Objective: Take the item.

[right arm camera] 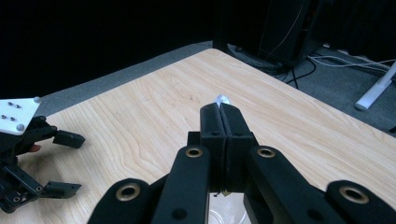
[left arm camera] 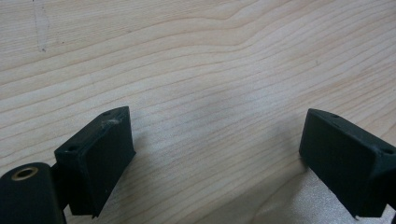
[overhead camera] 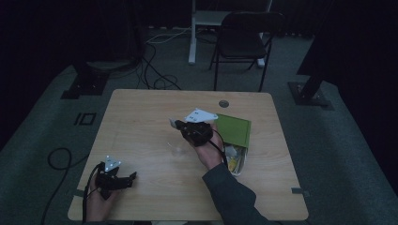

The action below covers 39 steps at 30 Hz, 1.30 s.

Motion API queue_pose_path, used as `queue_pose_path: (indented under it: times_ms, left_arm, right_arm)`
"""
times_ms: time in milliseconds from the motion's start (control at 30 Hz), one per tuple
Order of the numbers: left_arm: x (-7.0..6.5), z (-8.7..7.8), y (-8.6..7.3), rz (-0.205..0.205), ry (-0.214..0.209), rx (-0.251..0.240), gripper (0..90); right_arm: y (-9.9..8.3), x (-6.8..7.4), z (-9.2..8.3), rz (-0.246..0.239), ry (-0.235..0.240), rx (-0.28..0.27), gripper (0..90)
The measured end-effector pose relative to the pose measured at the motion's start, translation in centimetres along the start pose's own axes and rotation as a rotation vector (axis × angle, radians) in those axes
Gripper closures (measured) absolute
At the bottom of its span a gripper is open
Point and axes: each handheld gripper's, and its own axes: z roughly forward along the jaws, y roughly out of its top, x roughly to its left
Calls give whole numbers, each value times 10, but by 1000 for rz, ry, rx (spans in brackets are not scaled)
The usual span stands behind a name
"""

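Dark curtains and grey carpet ring the pale wooden bench (overhead camera: 141,122), where I sit with a tool in each hand. Behind the bench stands a black folding chair (overhead camera: 241,40), with cables (overhead camera: 157,77) looping across the floor beside it.

My right tool (right arm camera: 221,108) is raised over the middle of the bench, its jaws clenched together on a small whitish item (right arm camera: 221,99) whose tip pokes out just past the jaw ends; what the item is I cannot tell. In the high view the same right tool (overhead camera: 180,125) points toward the left side of the picture, with the pale item (overhead camera: 172,123) at its tip, and a grey three-cornered plate on top. Just beside my right hand (overhead camera: 209,152) lies a green box (overhead camera: 234,130), and next to it, toward my side, an open packet (overhead camera: 236,159) of small items too dim to make out. A clear plastic wrapper (overhead camera: 177,149) rests on the wood under the raised tool.

My left tool (overhead camera: 132,177) rests low at the near left corner of the bench, well apart from the right one. Its jaws stand released and wide, with bare wood grain between them, as the left gripper view shows (left arm camera: 217,154).
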Motion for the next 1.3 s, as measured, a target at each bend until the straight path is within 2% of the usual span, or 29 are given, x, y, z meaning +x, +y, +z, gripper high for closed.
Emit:
queue_pose_path:
  times_ms: [533,1300]
  left_arm:
    - [0,0,0,-2,0,-1,106]
    - [0,0,0,2,0,2,106]
  right_arm:
    - [-9,-3,11,20,3,31,897]
    - [-19,0,20,18,7,64,898]
